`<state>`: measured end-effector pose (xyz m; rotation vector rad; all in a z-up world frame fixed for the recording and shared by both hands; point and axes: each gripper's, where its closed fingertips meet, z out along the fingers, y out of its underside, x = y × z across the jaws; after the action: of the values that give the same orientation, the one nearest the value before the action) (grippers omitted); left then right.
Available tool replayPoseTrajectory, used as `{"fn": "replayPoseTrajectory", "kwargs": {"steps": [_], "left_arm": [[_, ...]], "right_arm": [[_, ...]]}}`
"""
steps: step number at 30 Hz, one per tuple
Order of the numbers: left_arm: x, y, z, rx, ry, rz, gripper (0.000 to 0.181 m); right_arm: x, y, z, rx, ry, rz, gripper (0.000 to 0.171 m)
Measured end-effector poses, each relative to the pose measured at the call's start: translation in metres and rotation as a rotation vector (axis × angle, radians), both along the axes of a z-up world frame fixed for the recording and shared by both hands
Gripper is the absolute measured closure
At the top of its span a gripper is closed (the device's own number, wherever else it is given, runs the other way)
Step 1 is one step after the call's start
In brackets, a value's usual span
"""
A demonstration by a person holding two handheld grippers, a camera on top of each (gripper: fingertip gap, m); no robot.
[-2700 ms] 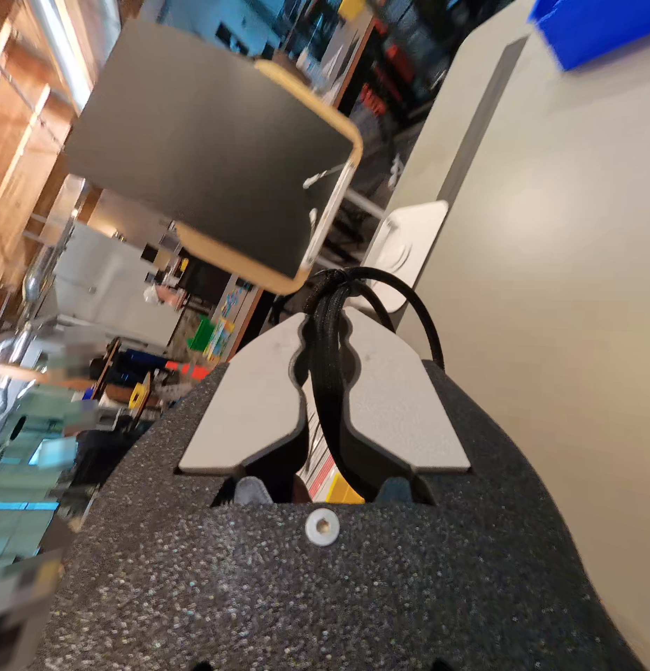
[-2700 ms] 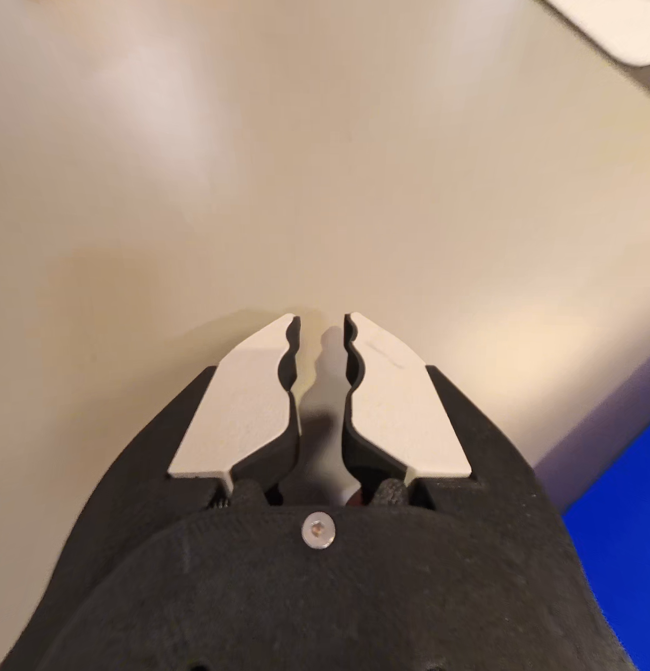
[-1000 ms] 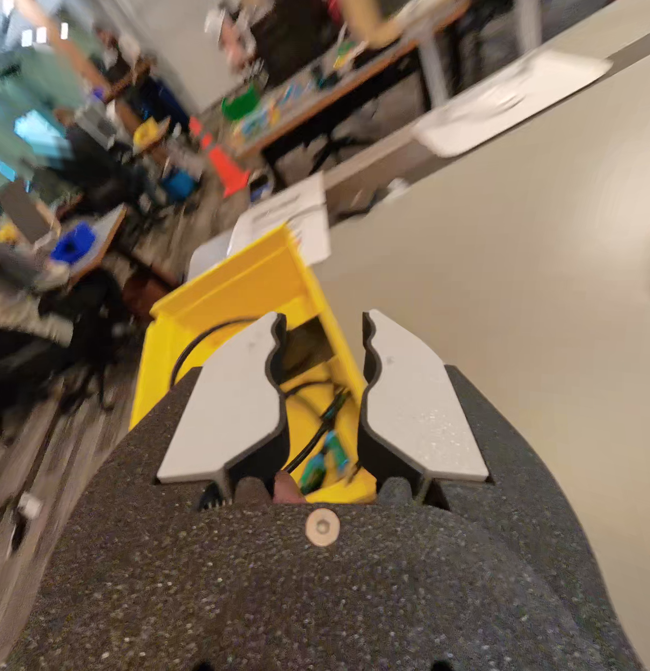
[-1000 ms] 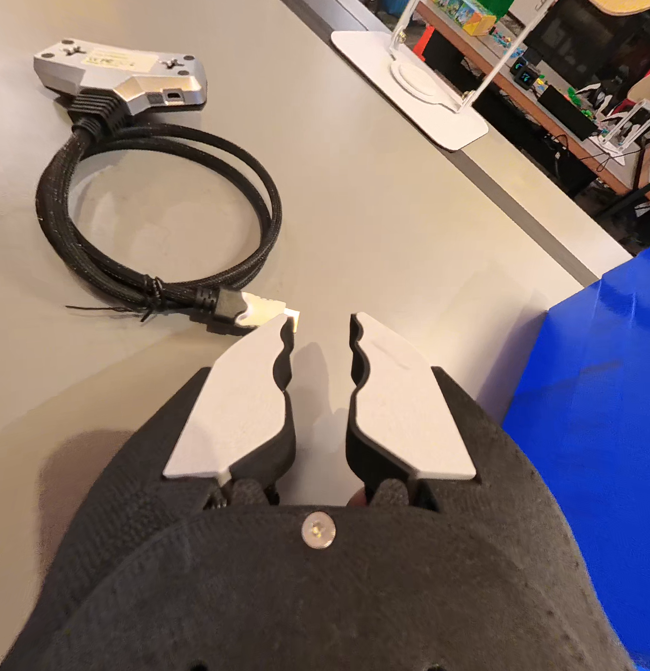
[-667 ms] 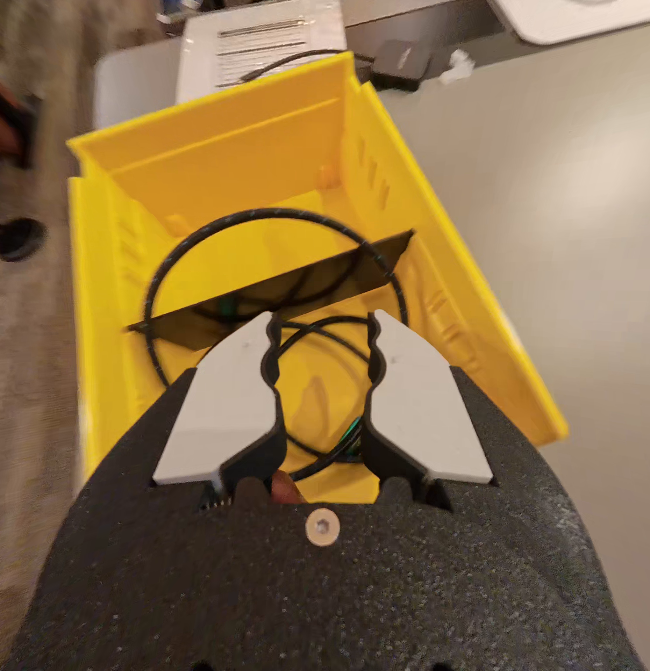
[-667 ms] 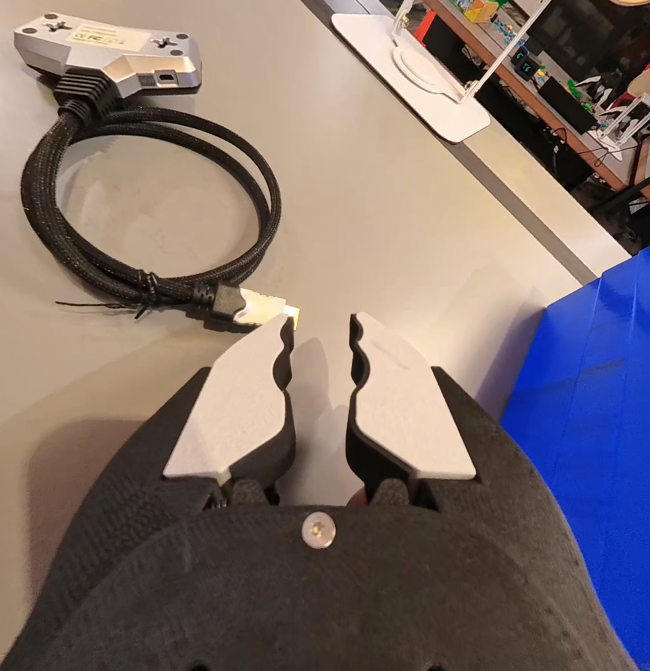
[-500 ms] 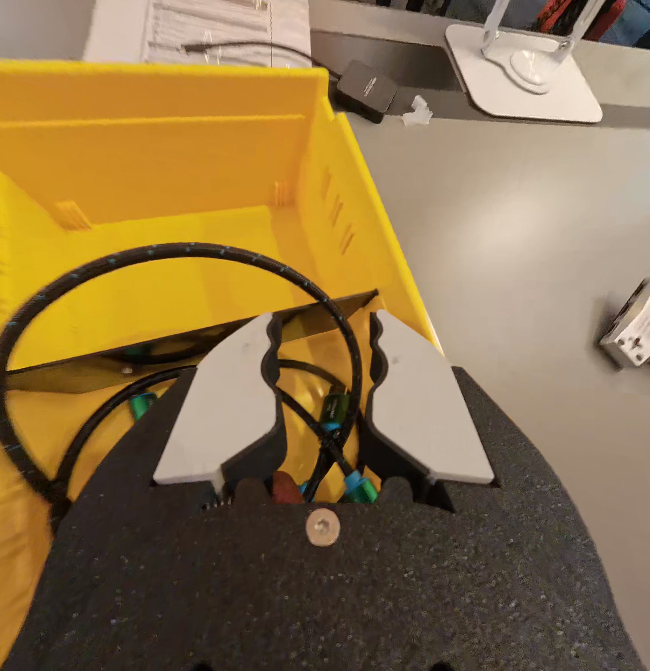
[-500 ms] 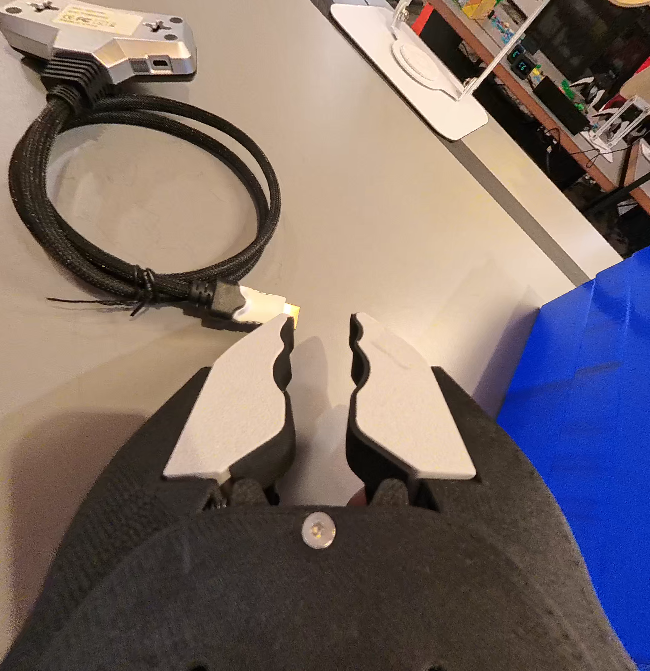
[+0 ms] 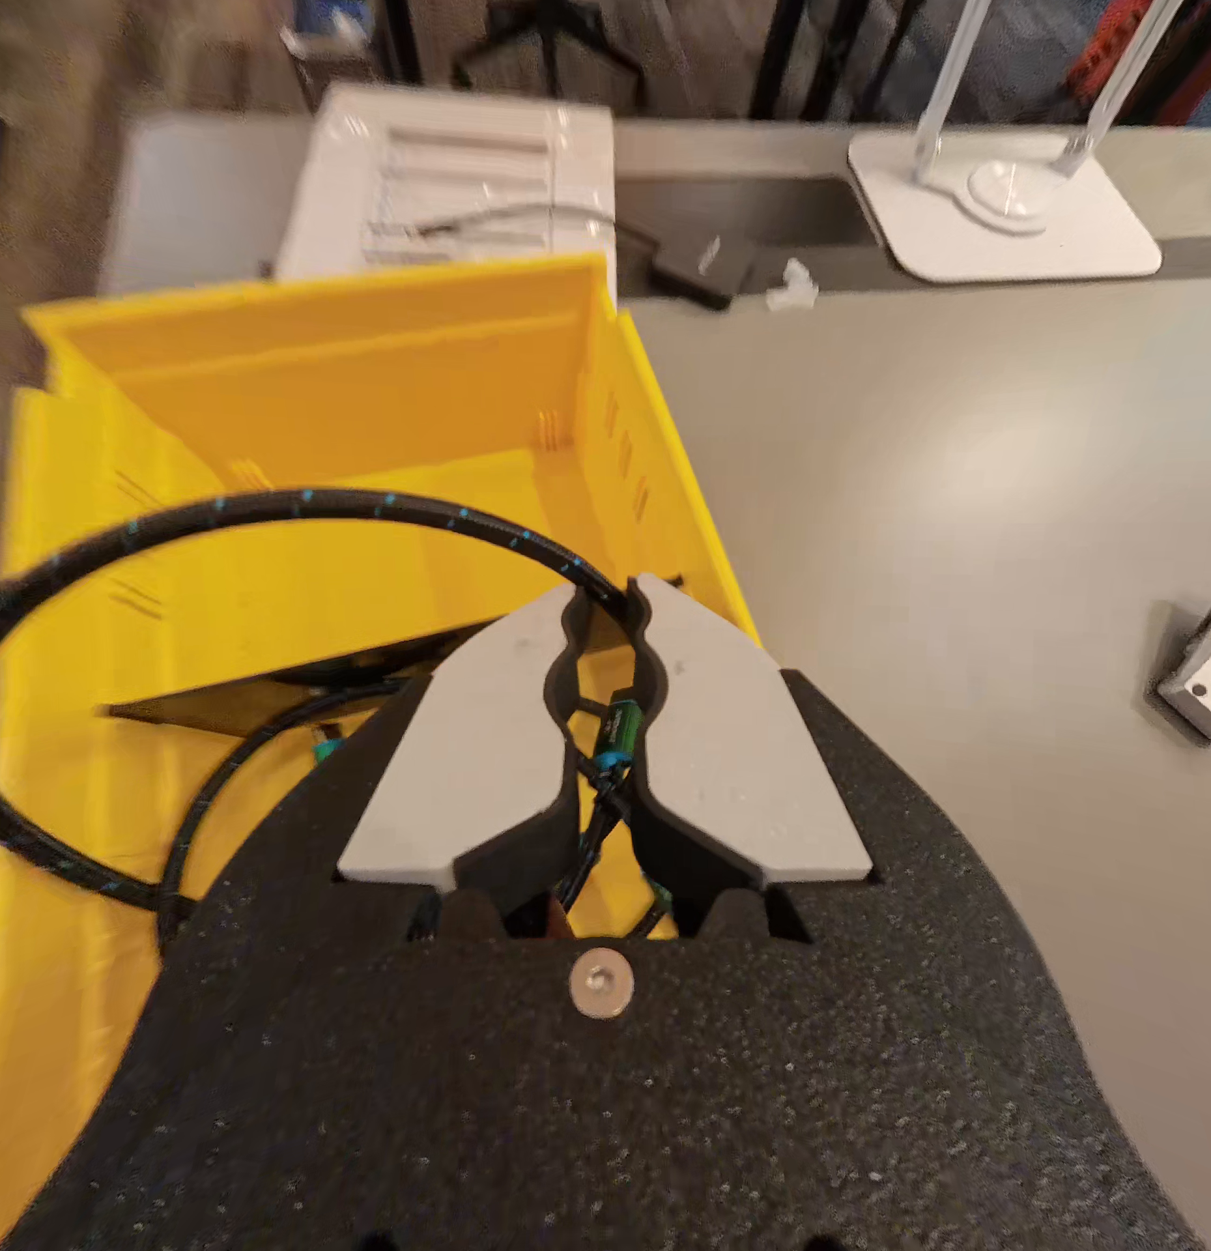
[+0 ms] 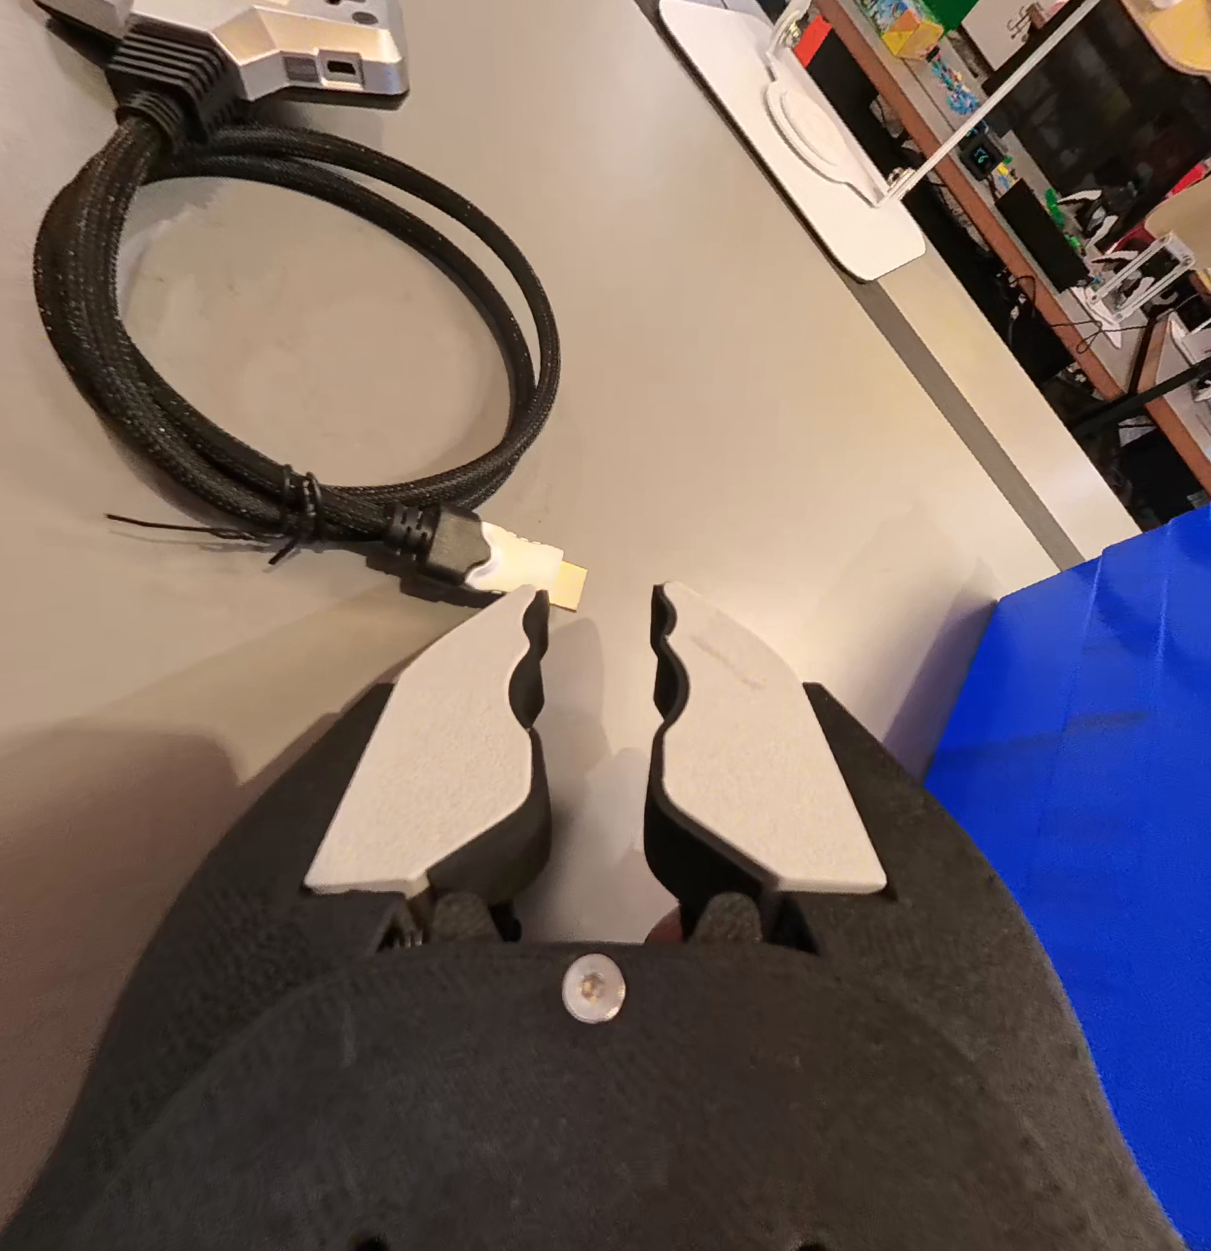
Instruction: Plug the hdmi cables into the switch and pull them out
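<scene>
In the left wrist view my left gripper [image 9: 602,596] is over a yellow bin [image 9: 359,406], its fingertips shut on a black braided hdmi cable with blue flecks [image 9: 305,504] that arcs up out of the bin. A green-ended plug [image 9: 619,728] shows below between the fingers. A corner of the silver switch [image 9: 1205,690] lies on the table to the right. In the right wrist view my right gripper [image 10: 596,596] is open and empty just above the table. The switch [image 10: 271,47] lies far left with its own black cable [image 10: 183,420] coiled. That cable's gold-tipped plug [image 10: 514,558] lies just left of my left fingertip.
A blue bin [image 10: 1096,778] stands close on the right of the right gripper. A white stand base [image 10: 812,149] sits at the table's far edge, also in the left wrist view [image 9: 1002,210]. A small black box [image 9: 697,260] and papers [image 9: 453,176] lie behind the yellow bin.
The left gripper let go of a black cable, swung over the yellow bin, then shut on the blue-flecked cable. The right gripper stayed open and drew closer to the gold-tipped plug.
</scene>
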<state>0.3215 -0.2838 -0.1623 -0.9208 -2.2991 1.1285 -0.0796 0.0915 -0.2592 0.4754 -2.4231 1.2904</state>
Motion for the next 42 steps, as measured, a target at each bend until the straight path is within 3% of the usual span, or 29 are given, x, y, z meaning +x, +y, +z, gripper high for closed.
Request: {"fn": "replayPoseTrajectory", "kwargs": {"steps": [1, 9, 13, 16, 20, 23, 27, 31, 35, 38, 42], "left_arm": [[0.003, 0.000, 0.016, -0.054, 0.002, 0.013, 0.170], [-0.004, 0.020, 0.140, -0.425, 0.038, 0.005, 0.173], [-0.024, 0.039, 0.166, -0.523, -0.006, -0.037, 0.174], [-0.057, 0.070, 0.167, -0.502, 0.041, -0.173, 0.173], [-0.113, 0.129, 0.142, -0.438, 0.074, -0.450, 0.172], [-0.152, 0.174, 0.101, -0.363, 0.022, -0.663, 0.171], [-0.193, 0.212, 0.037, -0.255, -0.094, -0.856, 0.172], [-0.228, 0.221, -0.018, -0.155, -0.146, -0.936, 0.173], [-0.258, 0.212, -0.048, -0.152, -0.170, -0.944, 0.174], [-0.269, 0.212, -0.059, -0.150, -0.145, -0.958, 0.174], [-0.267, 0.209, -0.071, -0.179, -0.099, -0.973, 0.173]], "right_arm": [[0.000, 0.000, 0.000, 0.001, -0.001, 0.001, 0.142], [0.001, 0.000, 0.000, -0.001, 0.001, 0.010, 0.142], [0.002, 0.001, 0.000, 0.002, 0.007, 0.014, 0.142], [0.002, 0.002, -0.001, 0.002, 0.012, 0.017, 0.142], [0.004, 0.002, -0.001, 0.005, 0.010, 0.033, 0.140], [0.011, 0.003, 0.002, -0.007, -0.015, 0.073, 0.137], [0.053, 0.000, 0.020, -0.075, -0.192, 0.209, 0.132], [0.098, -0.015, 0.033, -0.095, -0.151, 0.334, 0.130], [0.122, -0.039, 0.015, 0.006, -0.096, 0.376, 0.126], [0.116, -0.049, -0.002, 0.095, 0.005, 0.354, 0.129], [0.078, -0.051, -0.008, 0.128, 0.054, 0.257, 0.146]]}}
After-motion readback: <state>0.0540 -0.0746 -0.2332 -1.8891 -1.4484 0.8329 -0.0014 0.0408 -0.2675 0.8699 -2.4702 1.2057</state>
